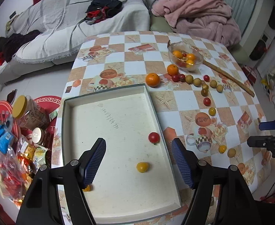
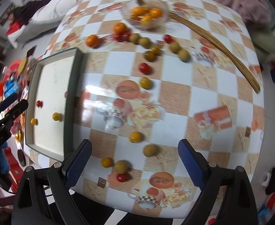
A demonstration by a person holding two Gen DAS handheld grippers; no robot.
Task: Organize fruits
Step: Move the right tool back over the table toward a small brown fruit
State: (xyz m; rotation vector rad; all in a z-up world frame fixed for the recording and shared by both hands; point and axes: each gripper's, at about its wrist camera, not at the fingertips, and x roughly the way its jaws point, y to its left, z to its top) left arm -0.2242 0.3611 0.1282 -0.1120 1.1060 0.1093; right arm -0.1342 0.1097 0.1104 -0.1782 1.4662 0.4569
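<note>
A white tray [image 1: 118,116] lies on the checkered table. In it are a red cherry tomato [image 1: 153,137], a yellow one [image 1: 142,167] and another yellow one [image 1: 86,188] half hidden under my left finger. My left gripper [image 1: 138,153] is open and empty above the tray. My right gripper [image 2: 135,161] is open and empty over the table's near edge, above a yellow tomato [image 2: 106,162], a green fruit [image 2: 121,166] and a red tomato [image 2: 121,177]. The tray [image 2: 70,97] also shows in the right wrist view. A glass bowl [image 1: 185,56] holds oranges and tomatoes.
Two oranges [image 1: 152,79], several green fruits [image 1: 197,82] and red tomatoes [image 1: 207,101] lie scattered between bowl and tray. A long wooden stick [image 1: 229,77] lies beside the bowl. Snack packets and jars [image 1: 25,116] sit left of the table. A sofa stands behind.
</note>
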